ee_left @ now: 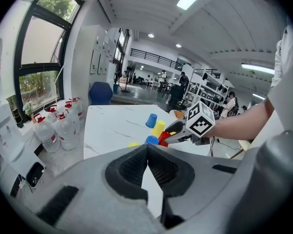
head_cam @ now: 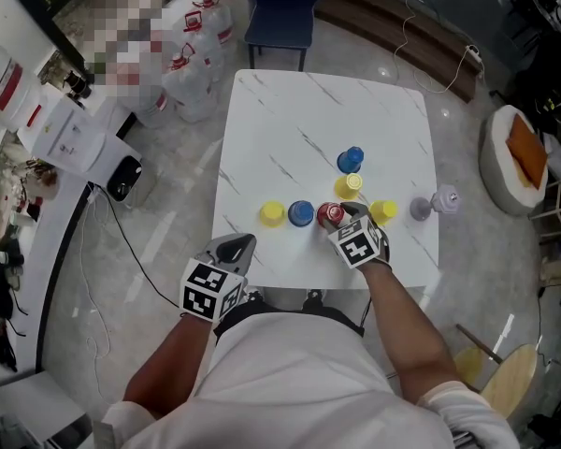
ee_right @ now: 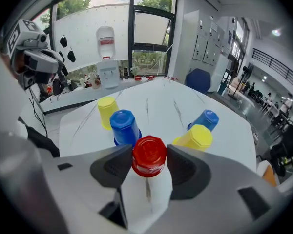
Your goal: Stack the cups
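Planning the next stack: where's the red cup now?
Head view: the red cup stands upside down near the table's near edge, right of centre, between the right gripper's jaws, with a blue cup just to its left.

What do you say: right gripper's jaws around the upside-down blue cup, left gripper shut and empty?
Wrong cup. The right gripper view shows the right gripper with jaws around the upside-down red cup; the blue cup stands beyond it. Left gripper shut and empty.

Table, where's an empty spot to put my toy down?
Bare: the table beyond the far blue cup, and the left strip beside the leftmost yellow cup. Crowded: the row of cups along the near edge.
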A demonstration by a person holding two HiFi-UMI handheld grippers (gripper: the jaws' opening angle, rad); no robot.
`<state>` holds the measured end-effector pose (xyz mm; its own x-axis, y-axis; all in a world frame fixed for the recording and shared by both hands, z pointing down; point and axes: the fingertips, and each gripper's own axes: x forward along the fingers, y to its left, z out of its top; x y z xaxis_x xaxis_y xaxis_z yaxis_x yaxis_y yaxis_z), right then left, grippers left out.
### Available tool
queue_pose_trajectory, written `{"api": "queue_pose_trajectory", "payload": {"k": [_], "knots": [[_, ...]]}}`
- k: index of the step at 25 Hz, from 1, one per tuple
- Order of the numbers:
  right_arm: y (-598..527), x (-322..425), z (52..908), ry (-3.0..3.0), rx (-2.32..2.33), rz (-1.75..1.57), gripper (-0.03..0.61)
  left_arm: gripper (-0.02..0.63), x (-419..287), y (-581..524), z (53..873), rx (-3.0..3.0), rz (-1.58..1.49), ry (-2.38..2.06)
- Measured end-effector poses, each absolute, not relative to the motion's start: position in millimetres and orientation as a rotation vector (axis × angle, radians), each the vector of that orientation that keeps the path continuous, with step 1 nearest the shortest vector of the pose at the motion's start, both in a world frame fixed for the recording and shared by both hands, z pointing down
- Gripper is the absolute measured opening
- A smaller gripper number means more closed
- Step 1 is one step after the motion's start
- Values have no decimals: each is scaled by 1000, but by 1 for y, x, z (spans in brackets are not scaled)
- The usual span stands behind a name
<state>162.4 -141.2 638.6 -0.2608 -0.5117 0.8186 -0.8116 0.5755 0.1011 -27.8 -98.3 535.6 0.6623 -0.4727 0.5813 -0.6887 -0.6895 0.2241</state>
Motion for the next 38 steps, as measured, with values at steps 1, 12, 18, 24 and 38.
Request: {"api": "queue_pose_trajectory", "payload": {"k": [1, 12, 18, 24, 38], "knots": [[-141, 162, 640, -1931, 1062, 433, 224, 6, -27, -98, 536, 2449, 686, -909], [-136, 182, 613, -1997, 1263, 474, 236, 6, -23, -99, 538, 2449, 684, -906], [-126, 292, 602, -1778, 1624, 428, 235, 6, -16, -99, 538, 2462, 681, -895], [-120, 331, 635, -1704, 1603, 534, 264, 6, -12, -97, 536, 2465, 683, -900], [-126, 292, 575, -1838, 1606, 436, 222, 6, -14, -92, 536, 2457, 689, -916]]}}
